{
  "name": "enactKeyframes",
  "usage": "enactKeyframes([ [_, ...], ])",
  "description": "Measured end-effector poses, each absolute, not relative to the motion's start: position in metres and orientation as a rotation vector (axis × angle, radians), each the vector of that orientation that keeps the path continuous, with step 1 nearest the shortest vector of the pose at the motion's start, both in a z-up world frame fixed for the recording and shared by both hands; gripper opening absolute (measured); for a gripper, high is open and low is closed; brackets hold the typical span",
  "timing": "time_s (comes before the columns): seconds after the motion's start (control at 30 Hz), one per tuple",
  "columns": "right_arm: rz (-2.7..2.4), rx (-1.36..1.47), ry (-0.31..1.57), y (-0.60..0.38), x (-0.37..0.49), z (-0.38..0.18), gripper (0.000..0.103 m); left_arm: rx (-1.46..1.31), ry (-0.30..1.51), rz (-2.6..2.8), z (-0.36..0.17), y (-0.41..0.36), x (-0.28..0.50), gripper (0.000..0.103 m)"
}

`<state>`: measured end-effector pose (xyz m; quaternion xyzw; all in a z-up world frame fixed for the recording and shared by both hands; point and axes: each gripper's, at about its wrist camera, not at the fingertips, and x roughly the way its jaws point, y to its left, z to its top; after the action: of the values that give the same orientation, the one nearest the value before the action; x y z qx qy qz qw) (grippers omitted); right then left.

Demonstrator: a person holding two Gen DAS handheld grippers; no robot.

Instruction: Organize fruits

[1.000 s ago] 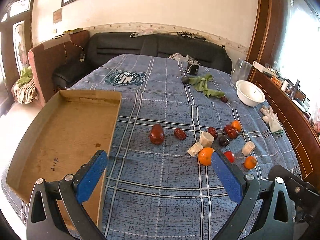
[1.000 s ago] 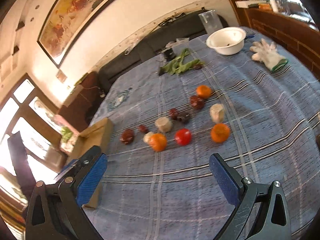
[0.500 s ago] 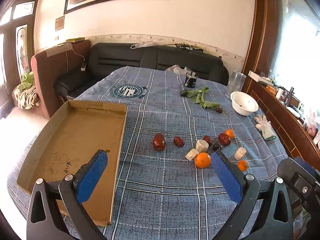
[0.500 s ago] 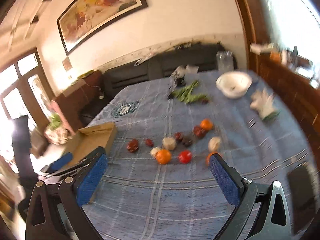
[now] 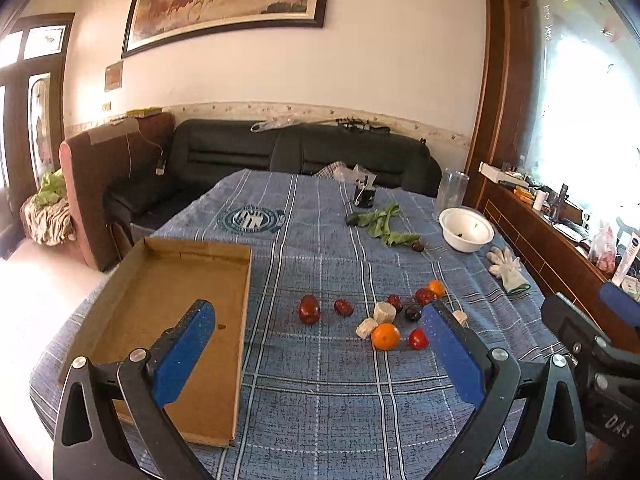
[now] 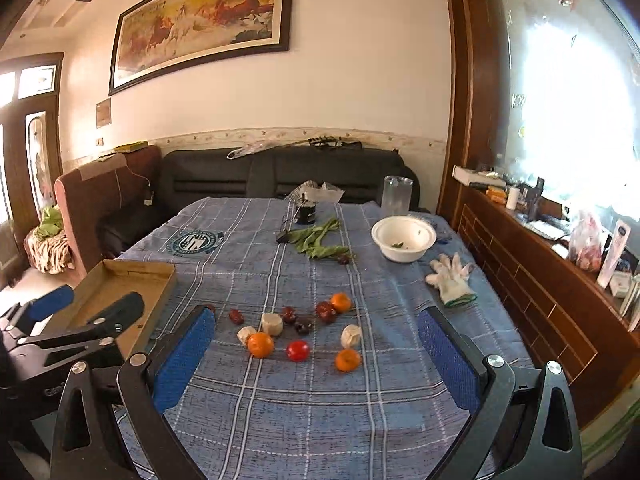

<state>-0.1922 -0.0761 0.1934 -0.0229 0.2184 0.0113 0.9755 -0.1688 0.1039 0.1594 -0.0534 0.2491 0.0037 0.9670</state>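
Several small fruits lie in a loose cluster on the blue plaid tablecloth: oranges (image 6: 260,344) (image 5: 385,336), a red tomato (image 6: 298,350) (image 5: 418,338), dark red dates (image 5: 309,309), and pale chunks (image 6: 272,323). A shallow cardboard tray (image 5: 132,308) (image 6: 120,276) sits empty at the table's left. My left gripper (image 5: 320,356) is open, held back from the fruit over the near table edge. My right gripper (image 6: 316,360) is open too, above the near edge with the cluster ahead between its fingers. Each gripper shows at the other view's side edge.
A white bowl (image 6: 403,237), a white glove (image 6: 450,278), green leaves (image 6: 316,240), a small dark cup (image 6: 306,213) and a clear container (image 6: 396,192) lie farther back. A black sofa stands behind the table; a wooden sideboard (image 6: 540,280) runs along the right.
Both grippers have pulled back and risen, so the fruit looks smaller and farther off. The right wrist view has swung level. Both stay open; no fruit has moved.
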Motion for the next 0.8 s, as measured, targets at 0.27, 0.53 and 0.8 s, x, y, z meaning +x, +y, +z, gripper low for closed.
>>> enactKeyframes([
  [0.27, -0.039, -0.153, 0.335, -0.087, -0.182, 0.251, 0.103, -0.027, 0.438, 0.023, 0.195, 0.100, -0.165, 0.103],
  [0.53, -0.031, -0.124, 0.360, -0.106, -0.151, 0.267, 0.103, 0.010, 0.391, 0.028, 0.223, 0.091, -0.148, 0.103],
  [0.8, -0.010, -0.101, 0.491, -0.108, -0.118, 0.218, 0.103, 0.009, 0.502, 0.008, 0.187, 0.080, -0.113, 0.103],
])
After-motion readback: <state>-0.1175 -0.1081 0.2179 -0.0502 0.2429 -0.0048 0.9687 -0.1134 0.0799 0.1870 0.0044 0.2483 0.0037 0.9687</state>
